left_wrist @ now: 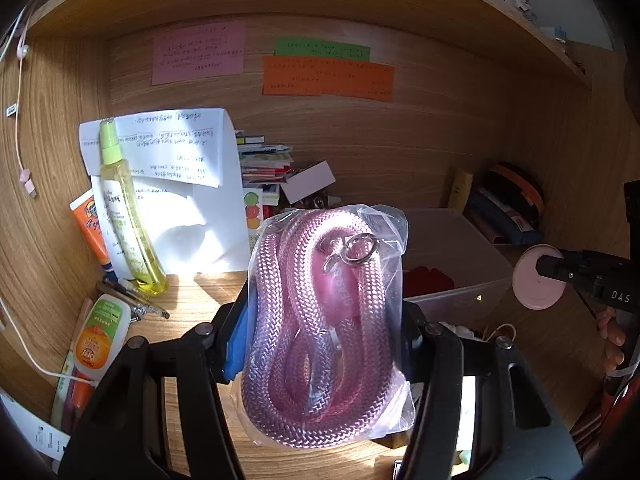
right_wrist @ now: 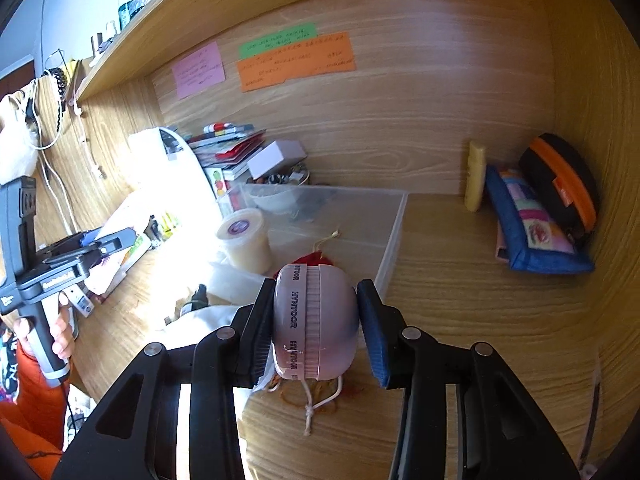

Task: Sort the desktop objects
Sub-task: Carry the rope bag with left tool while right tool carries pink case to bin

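My left gripper [left_wrist: 324, 340] is shut on a clear plastic bag of coiled pink rope [left_wrist: 320, 320] with a metal ring clasp, held up above the desk. My right gripper [right_wrist: 316, 328] is shut on a round pink case [right_wrist: 316, 320] banded with printed tape, lifted just in front of a clear plastic bin [right_wrist: 394, 236]. In the left wrist view the right gripper [left_wrist: 554, 266] and the pink case [left_wrist: 536, 280] hang beside the bin [left_wrist: 460, 292], which holds a red pouch [left_wrist: 428, 280]. The left gripper [right_wrist: 106, 248] shows at the far left in a person's hand.
A yellow spray bottle [left_wrist: 128, 216], an orange tube [left_wrist: 90, 232], papers and pens crowd the left side of the desk. A lidded tub [right_wrist: 244, 240] stands by the bin. A blue pouch [right_wrist: 532, 232], a black-orange case [right_wrist: 568, 184] and a yellow tube [right_wrist: 476, 176] sit back right.
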`<state>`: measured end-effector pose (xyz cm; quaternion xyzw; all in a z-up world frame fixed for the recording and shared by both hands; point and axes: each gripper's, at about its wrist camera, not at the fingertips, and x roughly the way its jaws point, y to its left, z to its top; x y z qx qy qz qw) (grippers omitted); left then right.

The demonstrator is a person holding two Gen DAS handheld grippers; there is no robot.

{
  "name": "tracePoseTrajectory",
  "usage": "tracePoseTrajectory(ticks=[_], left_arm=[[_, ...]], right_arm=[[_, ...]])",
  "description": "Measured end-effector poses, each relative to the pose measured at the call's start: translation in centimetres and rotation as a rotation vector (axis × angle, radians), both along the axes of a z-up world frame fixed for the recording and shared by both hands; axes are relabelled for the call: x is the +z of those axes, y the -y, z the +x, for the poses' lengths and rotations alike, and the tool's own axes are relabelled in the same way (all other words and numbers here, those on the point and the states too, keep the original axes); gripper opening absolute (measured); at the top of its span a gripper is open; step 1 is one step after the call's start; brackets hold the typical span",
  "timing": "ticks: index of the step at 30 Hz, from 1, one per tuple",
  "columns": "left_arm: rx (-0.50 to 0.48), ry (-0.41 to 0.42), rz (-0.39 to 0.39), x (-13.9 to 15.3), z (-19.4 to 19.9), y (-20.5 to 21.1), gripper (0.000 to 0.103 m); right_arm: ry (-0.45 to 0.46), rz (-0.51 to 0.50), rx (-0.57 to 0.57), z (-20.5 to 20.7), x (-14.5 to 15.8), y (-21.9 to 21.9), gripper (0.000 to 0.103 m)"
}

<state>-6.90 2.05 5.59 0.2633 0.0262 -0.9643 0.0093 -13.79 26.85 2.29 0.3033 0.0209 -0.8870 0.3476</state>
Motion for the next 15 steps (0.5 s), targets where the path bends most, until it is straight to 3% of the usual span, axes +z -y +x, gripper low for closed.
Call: tracePoseTrajectory(ticks=[15], left_arm=[[-0.154,0.020,0.057,1.1,-5.9,-2.4,0.057]], right_arm=[[0.021,-0.014,-0.002,-3.7,0.7,1.6,0.037]])
